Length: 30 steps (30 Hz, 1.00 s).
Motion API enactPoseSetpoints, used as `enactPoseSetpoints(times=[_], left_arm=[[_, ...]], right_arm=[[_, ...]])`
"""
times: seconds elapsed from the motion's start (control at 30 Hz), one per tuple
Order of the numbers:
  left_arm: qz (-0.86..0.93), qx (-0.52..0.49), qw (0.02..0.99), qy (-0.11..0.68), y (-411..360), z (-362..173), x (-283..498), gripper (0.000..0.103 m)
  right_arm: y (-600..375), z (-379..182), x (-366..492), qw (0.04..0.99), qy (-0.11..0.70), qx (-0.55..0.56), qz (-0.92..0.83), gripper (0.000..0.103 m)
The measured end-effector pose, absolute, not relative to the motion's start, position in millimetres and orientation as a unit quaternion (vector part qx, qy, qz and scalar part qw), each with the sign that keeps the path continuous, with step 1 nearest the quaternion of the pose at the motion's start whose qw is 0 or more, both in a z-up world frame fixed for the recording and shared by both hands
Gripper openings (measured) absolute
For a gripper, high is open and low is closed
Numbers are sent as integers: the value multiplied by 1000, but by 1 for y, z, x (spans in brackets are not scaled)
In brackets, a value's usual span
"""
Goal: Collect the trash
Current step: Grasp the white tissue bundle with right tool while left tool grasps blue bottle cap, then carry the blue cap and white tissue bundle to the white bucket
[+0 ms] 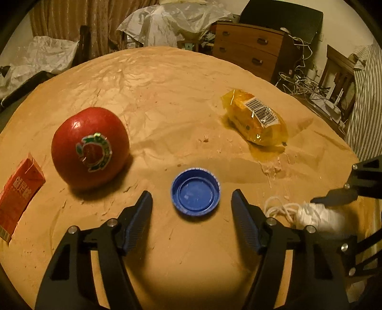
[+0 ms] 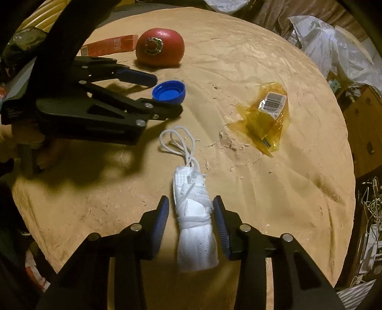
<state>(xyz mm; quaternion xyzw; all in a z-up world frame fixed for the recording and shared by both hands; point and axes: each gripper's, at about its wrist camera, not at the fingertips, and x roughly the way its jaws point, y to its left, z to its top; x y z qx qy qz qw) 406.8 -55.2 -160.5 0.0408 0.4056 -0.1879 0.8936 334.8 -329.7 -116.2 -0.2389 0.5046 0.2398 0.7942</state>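
Note:
A blue bottle cap (image 1: 195,192) lies open side up on the brown paper-covered round table (image 1: 167,95). My left gripper (image 1: 192,196) is open, with the cap between its fingertips and clear of both. A rolled white face mask (image 2: 193,226) tied with its strings lies between the fingers of my right gripper (image 2: 191,200). That gripper is open, with a gap showing at the left pad. A yellow wrapper (image 2: 265,114) with a barcode lies to the right. In the right wrist view the left gripper (image 2: 167,95) straddles the cap (image 2: 169,93).
A red apple (image 1: 89,147) with a sticker and a red carton (image 1: 19,193) sit at the left of the table. A wooden dresser (image 1: 248,50), tangled cables (image 1: 300,81) and plastic sheeting (image 1: 176,21) stand beyond the far edge.

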Motion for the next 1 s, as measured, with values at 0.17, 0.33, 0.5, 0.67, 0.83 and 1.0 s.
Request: enactPoseSetpoints(times=[0.17, 0.33, 0.5, 0.67, 0.83, 1.0], left_arm=[[-174, 39, 897, 405, -56, -162, 408, 38], [-151, 41, 907, 392, -53, -158, 395, 38], [-97, 25, 926, 363, -22, -134, 350, 38], [-30, 19, 939, 341, 18, -111, 300, 38], [25, 11, 948, 317, 48, -88, 250, 38], [31, 19, 955, 295, 50, -68, 215, 38]], right_arm=[[-324, -125, 339, 801, 501, -232, 231, 40], [-320, -129, 327, 822, 481, -223, 206, 28], [-316, -119, 298, 856, 446, -181, 190, 28], [-305, -85, 263, 893, 390, -121, 187, 28], [-287, -43, 222, 927, 324, -66, 180, 28], [-275, -17, 184, 943, 283, -45, 171, 28]])
